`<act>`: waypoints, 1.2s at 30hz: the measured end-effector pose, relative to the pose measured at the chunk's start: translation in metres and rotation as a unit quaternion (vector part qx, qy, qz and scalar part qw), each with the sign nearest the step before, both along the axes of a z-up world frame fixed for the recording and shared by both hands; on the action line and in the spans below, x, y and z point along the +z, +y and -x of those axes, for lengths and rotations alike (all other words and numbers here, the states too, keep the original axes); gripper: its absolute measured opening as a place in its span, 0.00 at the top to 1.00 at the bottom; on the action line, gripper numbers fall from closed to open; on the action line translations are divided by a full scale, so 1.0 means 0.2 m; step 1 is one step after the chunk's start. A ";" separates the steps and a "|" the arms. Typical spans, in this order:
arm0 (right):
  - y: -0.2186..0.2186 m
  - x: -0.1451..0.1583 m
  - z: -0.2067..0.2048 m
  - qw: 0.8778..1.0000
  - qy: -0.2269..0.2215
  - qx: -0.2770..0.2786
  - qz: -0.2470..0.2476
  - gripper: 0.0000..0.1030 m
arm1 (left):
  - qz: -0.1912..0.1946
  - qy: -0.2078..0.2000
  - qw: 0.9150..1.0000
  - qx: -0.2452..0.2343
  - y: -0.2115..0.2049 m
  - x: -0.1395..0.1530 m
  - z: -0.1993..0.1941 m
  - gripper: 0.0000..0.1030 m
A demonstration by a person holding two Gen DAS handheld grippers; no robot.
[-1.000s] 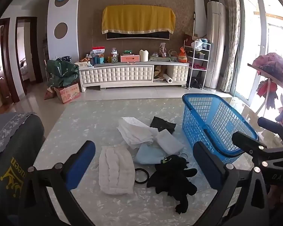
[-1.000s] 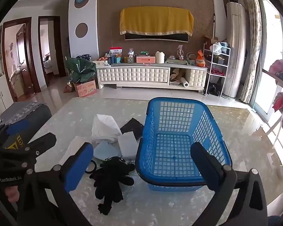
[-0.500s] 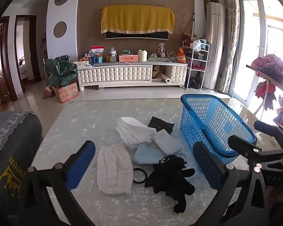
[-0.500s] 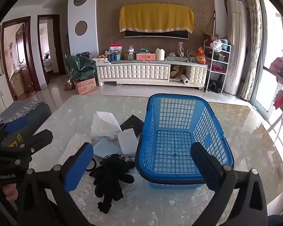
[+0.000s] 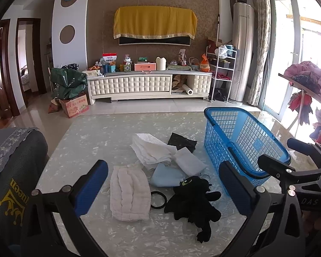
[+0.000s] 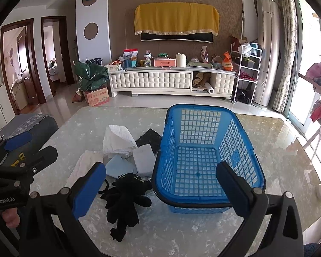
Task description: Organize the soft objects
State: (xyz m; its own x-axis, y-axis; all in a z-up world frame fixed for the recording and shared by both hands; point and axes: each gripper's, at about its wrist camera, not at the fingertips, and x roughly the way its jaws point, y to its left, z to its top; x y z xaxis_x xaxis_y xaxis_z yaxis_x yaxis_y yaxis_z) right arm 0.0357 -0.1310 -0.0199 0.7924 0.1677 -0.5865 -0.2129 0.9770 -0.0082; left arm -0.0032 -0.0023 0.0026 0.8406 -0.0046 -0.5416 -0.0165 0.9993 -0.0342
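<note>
Marbled tabletop is filling the lower half of both my views, with a living room lying beyond it. I am taking the blue basket as my landmark: it is standing upright and empty on the table. Just left of the basket, soft things are lying in a loose cluster: a black plush toy nearest me, a pale blue cloth and a white folded cloth behind it, a stack of white cloths farther back, and a dark cloth beside the basket's far corner. Farther left of the basket, a quilted white cloth is lying flat, with a black ring between it and the plush. My left gripper is hovering spread wide above the cluster, holding nothing. My right gripper is hovering with its fingers spread over the basket's near rim, also holding nothing.
</note>
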 end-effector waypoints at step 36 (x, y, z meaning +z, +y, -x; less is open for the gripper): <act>-0.01 0.00 0.00 1.000 0.006 -0.001 -0.003 0.00 | 0.004 -0.003 1.000 0.004 0.02 0.01 0.00 0.00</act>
State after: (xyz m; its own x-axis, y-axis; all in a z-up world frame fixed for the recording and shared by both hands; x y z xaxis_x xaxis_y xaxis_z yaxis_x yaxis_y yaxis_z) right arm 0.0362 -0.1325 -0.0205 0.7857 0.1687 -0.5951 -0.2101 0.9777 -0.0002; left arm -0.0029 0.0012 0.0038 0.8436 -0.0033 -0.5370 -0.0234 0.9988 -0.0427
